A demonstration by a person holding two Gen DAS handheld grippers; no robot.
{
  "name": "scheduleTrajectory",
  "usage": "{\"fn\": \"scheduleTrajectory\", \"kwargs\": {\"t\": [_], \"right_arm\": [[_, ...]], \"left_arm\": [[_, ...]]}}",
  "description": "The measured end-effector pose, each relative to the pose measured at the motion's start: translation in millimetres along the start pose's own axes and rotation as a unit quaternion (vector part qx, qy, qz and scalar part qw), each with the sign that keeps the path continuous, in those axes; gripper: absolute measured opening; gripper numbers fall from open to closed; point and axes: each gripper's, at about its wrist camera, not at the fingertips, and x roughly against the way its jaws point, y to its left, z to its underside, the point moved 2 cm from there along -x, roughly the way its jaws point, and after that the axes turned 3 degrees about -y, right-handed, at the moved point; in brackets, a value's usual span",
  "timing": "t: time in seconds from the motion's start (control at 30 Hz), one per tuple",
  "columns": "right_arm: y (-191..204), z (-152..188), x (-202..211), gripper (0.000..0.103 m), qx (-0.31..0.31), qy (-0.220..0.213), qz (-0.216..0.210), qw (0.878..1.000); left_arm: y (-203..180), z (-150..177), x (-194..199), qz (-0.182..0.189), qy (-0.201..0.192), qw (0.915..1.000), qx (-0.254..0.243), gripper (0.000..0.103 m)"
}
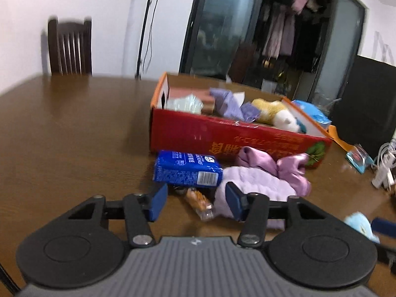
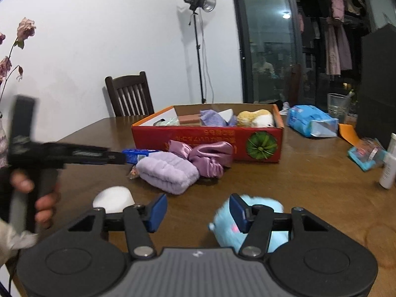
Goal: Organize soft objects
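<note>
The left tool (image 1: 195,201) has its two blue pads spread, and nothing is pinched between them. In the gap lies a small snack wrapper (image 1: 199,203) on the surface. The right-hand pad sits at the edge of a folded lilac towel (image 1: 257,185); whether it touches it, I cannot tell. Just past the left-hand pad is a blue tissue pack (image 1: 185,169), and behind the towel a pink satin scrunchie (image 1: 284,165) leans at the foot of the red cardboard box (image 1: 198,136).

The right tool (image 2: 198,210) is also spread and holds nothing. A light blue plush toy (image 2: 250,222) lies under and behind its right-hand pad (the pad covers part of it), and a white rounded object (image 2: 113,199) is just beside its left-hand pad. Between the pads there is only bare wood.

The box is open at the top and already contains a yellow and white plush toy (image 2: 257,118), purple cloth (image 2: 212,117) and some pale packets. To the left of the box the brown wooden surface (image 1: 74,128) is free up to its far edge, where a dark chair (image 2: 130,96) stands. At the right side it is more crowded: a blue wipes pack (image 2: 309,121), a clear cup (image 2: 337,106) and a white bottle (image 2: 389,170). Behind are a white wall, a studio lamp on a stand (image 2: 199,2) and a dark glass door with hanging clothes.
</note>
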Motion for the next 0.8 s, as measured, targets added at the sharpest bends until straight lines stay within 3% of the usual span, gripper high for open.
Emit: {"fn": "scheduleTrajectory", "kwargs": {"t": [0.2,0.27,0.47,0.57,0.8], "right_arm": [[1.7,-15.7,-35.4,0.054,0.012,0.010,-0.009,1.000],[5.1,-17.8,-46.0,0.054,0.013,0.015,-0.023,1.000],[18.0,-18.9,-72.7,0.054,0.019,0.028,-0.042,0.999],[16.0,-22.1,-83.4,0.055,0.010,0.034,-0.038,0.999],[-11.8,-47.9,-104.4,0.055,-0.069,0.005,0.012,0.998]], "left_arm": [[7.1,8.4,-28.9,-0.016,0.023,0.9996,-0.007,0.040],[6.7,11.3,-25.6,-0.030,0.018,0.9988,-0.033,0.022],[12.4,21.9,0.1,-0.018,0.010,0.9987,-0.047,0.020],[22.9,30.4,15.0,-0.009,0.005,0.9998,-0.019,0.020],[35.0,31.7,33.3,-0.010,-0.009,0.9999,-0.002,0.020]]}}
